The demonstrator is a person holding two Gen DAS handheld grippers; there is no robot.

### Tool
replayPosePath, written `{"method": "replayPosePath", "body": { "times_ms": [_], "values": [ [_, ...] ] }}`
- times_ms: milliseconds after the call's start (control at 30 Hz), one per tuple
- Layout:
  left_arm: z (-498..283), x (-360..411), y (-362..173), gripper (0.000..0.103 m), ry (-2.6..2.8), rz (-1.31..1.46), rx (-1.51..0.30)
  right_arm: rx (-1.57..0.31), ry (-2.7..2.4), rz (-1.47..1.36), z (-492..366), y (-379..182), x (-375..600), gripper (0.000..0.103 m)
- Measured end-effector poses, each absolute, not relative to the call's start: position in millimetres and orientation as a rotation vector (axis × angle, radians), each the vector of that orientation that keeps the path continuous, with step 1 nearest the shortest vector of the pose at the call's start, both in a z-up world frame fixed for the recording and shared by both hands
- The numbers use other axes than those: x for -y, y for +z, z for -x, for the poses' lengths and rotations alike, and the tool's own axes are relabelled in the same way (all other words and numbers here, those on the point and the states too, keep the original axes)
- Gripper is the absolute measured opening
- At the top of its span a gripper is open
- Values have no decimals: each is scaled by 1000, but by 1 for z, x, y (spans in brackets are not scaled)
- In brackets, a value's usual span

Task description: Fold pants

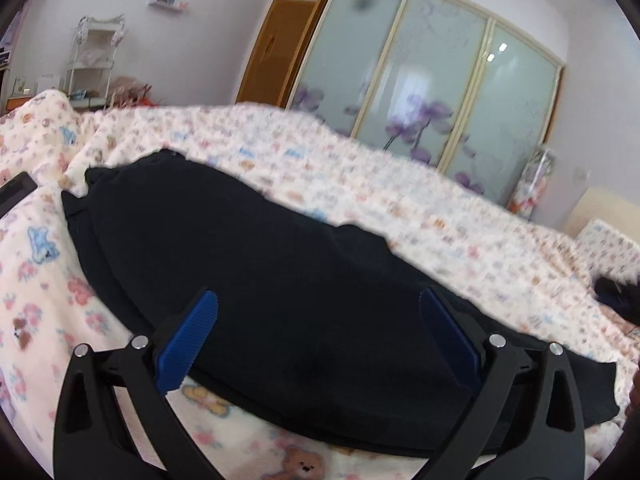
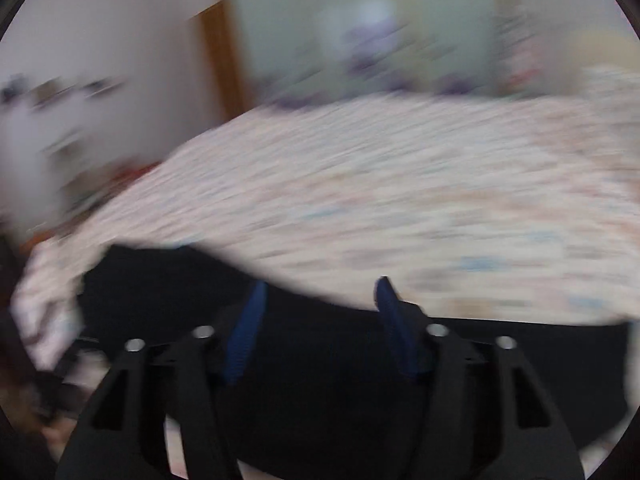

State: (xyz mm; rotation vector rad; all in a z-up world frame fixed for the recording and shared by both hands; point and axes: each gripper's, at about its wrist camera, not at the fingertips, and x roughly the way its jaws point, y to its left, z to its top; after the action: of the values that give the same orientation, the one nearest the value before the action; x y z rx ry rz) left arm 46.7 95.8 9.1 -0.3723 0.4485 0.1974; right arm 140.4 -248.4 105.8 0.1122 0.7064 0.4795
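Black pants (image 1: 280, 280) lie flat on the teddy-print blanket (image 1: 360, 168), stretched beneath both spread, empty grippers: the left gripper (image 1: 318, 332) and the blurred right gripper (image 2: 320, 320).

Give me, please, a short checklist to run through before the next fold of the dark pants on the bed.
1. Left gripper open, nothing between its pads: ok.
2. Right gripper open, clear of cloth: ok.
3. Pants lying flat on the patterned blanket: ok.
4. Pants' edges lined up: cannot tell, the fabric is too dark.
5. Right wrist view sharp enough to aim: not ok, heavily blurred.
6. Dark object near the blanket's far edge, away from the pants: ok.
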Motion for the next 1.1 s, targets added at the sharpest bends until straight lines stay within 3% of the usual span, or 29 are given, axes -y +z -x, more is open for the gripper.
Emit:
{"method": "replayPosePath", "body": {
  "times_ms": [167,367,400,433,500,600,633,767,867,1000,1100],
  "values": [
    [-65,-105,-13,101,254,419,-616,-844,690,-68,-206,81,144,54],
    [-62,-96,-15,101,317,361,-634,-989,650,87,-247,35,73,54],
    [-61,-97,-15,101,317,364,-635,-1014,647,114,-249,25,67,49],
    [-61,-97,-15,101,319,366,-635,-1049,659,147,-249,16,61,30],
    [-60,-98,-15,101,323,370,-636,-1032,644,259,-241,8,52,13],
    [-62,-95,-15,101,334,351,-650,-974,579,268,-244,14,49,9],
    [-63,-95,-15,101,337,346,-652,-944,551,256,-246,16,51,0],
    [-64,-95,-16,101,343,342,-658,-926,372,391,-252,-11,50,0],
    [-62,-96,-15,101,333,354,-647,-899,411,264,-241,0,71,0],
    [-47,-122,6,101,341,441,-543,-885,517,3,-212,30,118,12],
    [-32,-167,23,101,315,543,-495,-894,590,-96,-183,42,142,13]
  ]
}}
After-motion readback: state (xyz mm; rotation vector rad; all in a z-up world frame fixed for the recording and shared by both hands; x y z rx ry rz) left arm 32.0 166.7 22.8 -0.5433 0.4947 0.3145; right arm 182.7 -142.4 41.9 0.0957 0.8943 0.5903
